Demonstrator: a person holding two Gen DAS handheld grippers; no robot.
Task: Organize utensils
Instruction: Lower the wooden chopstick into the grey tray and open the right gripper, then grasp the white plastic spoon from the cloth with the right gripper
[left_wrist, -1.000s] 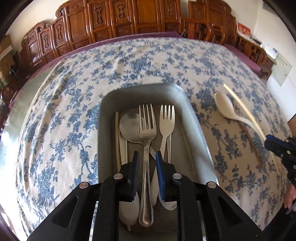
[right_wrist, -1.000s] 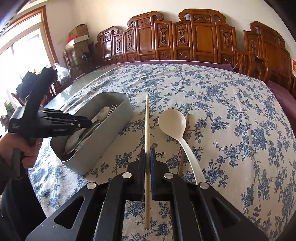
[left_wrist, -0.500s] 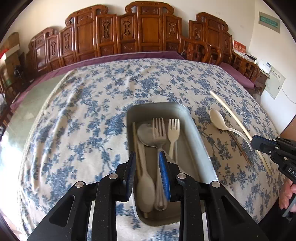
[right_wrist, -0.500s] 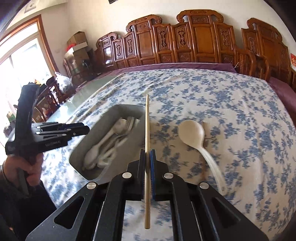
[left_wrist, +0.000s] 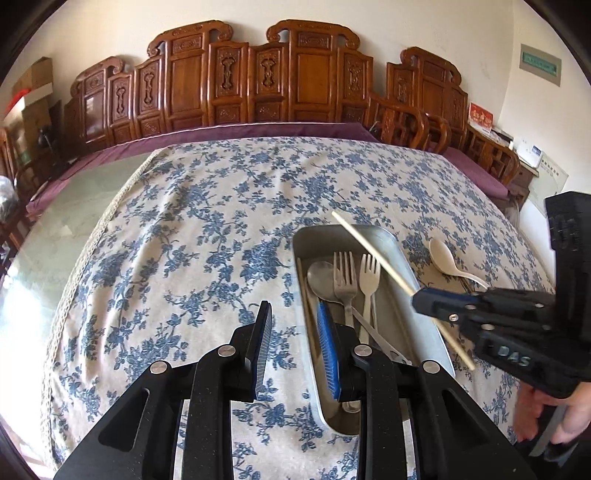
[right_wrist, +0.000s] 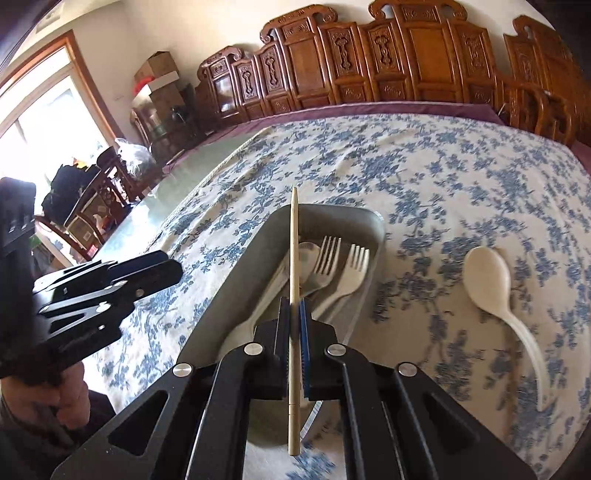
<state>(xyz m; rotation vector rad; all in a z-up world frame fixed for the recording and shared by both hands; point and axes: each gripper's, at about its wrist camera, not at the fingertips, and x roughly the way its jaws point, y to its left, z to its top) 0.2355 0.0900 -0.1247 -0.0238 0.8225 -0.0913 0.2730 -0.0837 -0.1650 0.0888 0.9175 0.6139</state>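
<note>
A domestic dining room. A large table (left_wrist: 207, 236) is covered with a cream cloth printed with blue flowers, laid over a purple undercloth (left_wrist: 236, 134). Tall carved chairs of reddish-brown wood (left_wrist: 303, 77) stand in a row along the far wall, their backs panelled and scrolled. Stacked cardboard boxes (right_wrist: 157, 72) rest on a dark cabinet in the corner, beside a wood-framed window (right_wrist: 44, 122) admitting daylight. Household cutlery lies in a grey metal rectangular tray (left_wrist: 406, 269) on the cloth.
</note>
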